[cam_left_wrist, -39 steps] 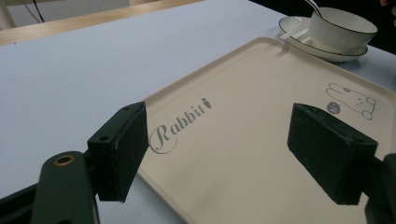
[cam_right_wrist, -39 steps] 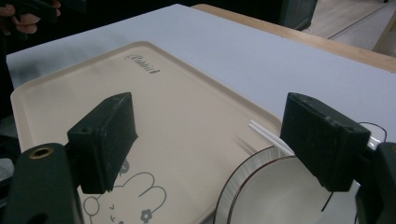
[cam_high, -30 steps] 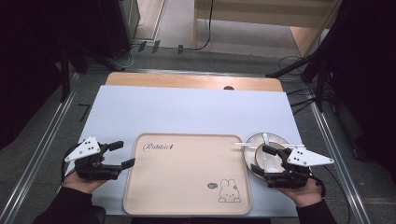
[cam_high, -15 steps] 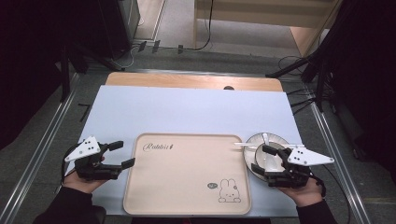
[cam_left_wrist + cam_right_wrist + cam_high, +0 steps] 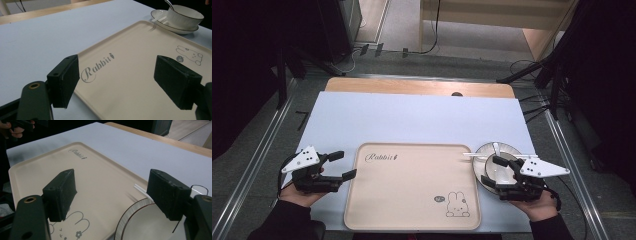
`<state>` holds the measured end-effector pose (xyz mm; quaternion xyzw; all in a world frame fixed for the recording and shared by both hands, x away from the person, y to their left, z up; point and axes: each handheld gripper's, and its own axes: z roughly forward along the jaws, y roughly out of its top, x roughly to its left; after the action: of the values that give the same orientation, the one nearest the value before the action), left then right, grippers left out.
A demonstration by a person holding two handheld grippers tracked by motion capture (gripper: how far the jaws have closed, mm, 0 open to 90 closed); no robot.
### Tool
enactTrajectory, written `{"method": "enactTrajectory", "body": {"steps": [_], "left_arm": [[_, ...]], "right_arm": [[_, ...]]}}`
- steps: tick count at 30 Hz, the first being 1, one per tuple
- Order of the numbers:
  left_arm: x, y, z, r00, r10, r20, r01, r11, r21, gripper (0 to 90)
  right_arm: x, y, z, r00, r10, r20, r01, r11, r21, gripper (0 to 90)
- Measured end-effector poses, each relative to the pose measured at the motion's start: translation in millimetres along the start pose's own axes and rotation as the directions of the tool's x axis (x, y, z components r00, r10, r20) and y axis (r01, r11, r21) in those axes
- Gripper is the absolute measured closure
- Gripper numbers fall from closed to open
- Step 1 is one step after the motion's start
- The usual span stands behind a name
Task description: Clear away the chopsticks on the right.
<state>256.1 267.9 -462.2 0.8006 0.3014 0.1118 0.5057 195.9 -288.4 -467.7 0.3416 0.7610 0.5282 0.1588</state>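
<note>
Where the high view looks down, the left gripper (image 5: pixel 337 165) sits with jaws spread beside the tray (image 5: pixel 412 200), the right gripper (image 5: pixel 492 172) spread over the plate (image 5: pixel 484 152). The left gripper view shows a bowl (image 5: pixel 185 16), perhaps holding a spoon (image 5: pixel 169 3).

no visible change: left gripper (image 5: pixel 341 165) and right gripper (image 5: pixel 490 171) in unchanged positions.

Your high view looks forward and down on the whole worktop (image 5: pixel 422 117) from above your side. Your left gripper view sits low and close, facing across the tray (image 5: pixel 140 75) toward the bowl (image 5: pixel 184 16). Your right gripper view, equally near, faces back across that tray (image 5: pixel 100 185); all three views share it.
</note>
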Motion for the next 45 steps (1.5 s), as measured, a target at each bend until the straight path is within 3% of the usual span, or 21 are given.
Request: {"method": "enactTrajectory", "body": {"steps": [13,23,26,32,37,38,40,45], "left_arm": [[0.3,-0.1,0.2,1.0000,-0.001,-0.005,0.002,1.0000,0.003,20.7],[0.4,-0.1,0.2,1.0000,-0.002,-0.005,0.002,1.0000,0.004,20.8],[-0.1,-0.2,0.7,1.0000,-0.002,-0.007,0.002,1.0000,0.003,20.9],[-0.4,-0.1,1.1,1.0000,0.004,-0.004,-0.004,1.0000,0.008,21.0],[-0.2,-0.5,1.3,1.0000,0.000,-0.006,0.000,1.0000,0.010,21.2],[-0.2,-0.5,1.3,1.0000,0.000,-0.006,0.000,1.0000,0.010,21.3],[0.0,-0.4,1.3,1.0000,0.002,-0.006,-0.002,0.9999,0.013,21.3],[-0.4,-0.3,1.4,1.0000,0.004,-0.006,-0.004,0.9999,0.010,21.5]], "right_arm": [[-1.9,1.4,-4.9,0.9997,0.009,0.021,-0.009,1.000,-0.011,24.4],[-18.4,13.7,-18.9,0.9900,0.095,0.104,-0.095,0.995,-0.005,32.7],[-33.3,18.7,-26.5,0.9785,0.113,0.172,-0.115,0.993,-0.003,37.2],[-56.5,17.3,-31.7,0.9546,0.145,0.260,-0.154,0.988,0.015,39.6],[-78.1,8.3,-36.5,0.9283,0.202,0.313,-0.211,0.978,-0.005,43.4],[-78.1,8.3,-36.5,0.9283,0.202,0.313,-0.211,0.978,-0.005,43.4],[-89.7,3.6,-38.6,0.9140,0.202,0.352,-0.220,0.975,0.011,52.4],[-110.7,-8.7,-37.4,0.8979,0.235,0.373,-0.276,0.959,0.061,74.7]]}}
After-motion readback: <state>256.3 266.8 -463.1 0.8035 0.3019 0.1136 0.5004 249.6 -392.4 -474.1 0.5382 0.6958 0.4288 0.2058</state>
